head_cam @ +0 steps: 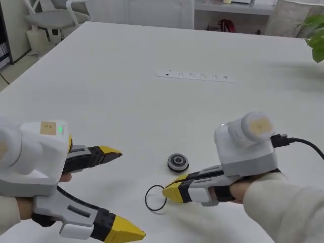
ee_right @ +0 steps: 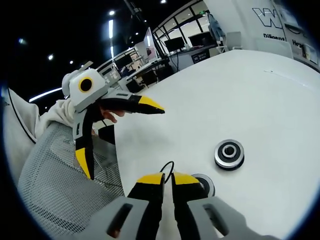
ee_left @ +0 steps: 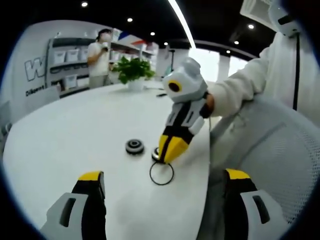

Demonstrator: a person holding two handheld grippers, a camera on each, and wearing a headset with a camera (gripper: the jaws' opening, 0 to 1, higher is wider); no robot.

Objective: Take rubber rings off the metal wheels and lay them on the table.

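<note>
A thin black rubber ring (head_cam: 156,197) lies on the white table (head_cam: 152,106) near its front edge. My right gripper (head_cam: 167,192) is shut with its yellow tips on the ring's right edge; in the right gripper view the ring (ee_right: 169,166) arcs out from between the tips (ee_right: 167,177). One metal wheel (head_cam: 177,162) stands free just beyond. A second wheel (ee_right: 204,184) sits partly hidden behind my right jaw. My left gripper (head_cam: 121,192) hovers to the left, jaws wide open and holding nothing. In the left gripper view the ring (ee_left: 161,173) lies flat under the right gripper (ee_left: 167,155).
A white power strip (head_cam: 197,76) lies flat at the table's middle. A mesh chair (ee_left: 270,150) stands at the near table edge. A plant (ee_left: 132,67) sits at the far end, where a person (ee_left: 102,55) stands. An office chair (head_cam: 50,15) is at the back left.
</note>
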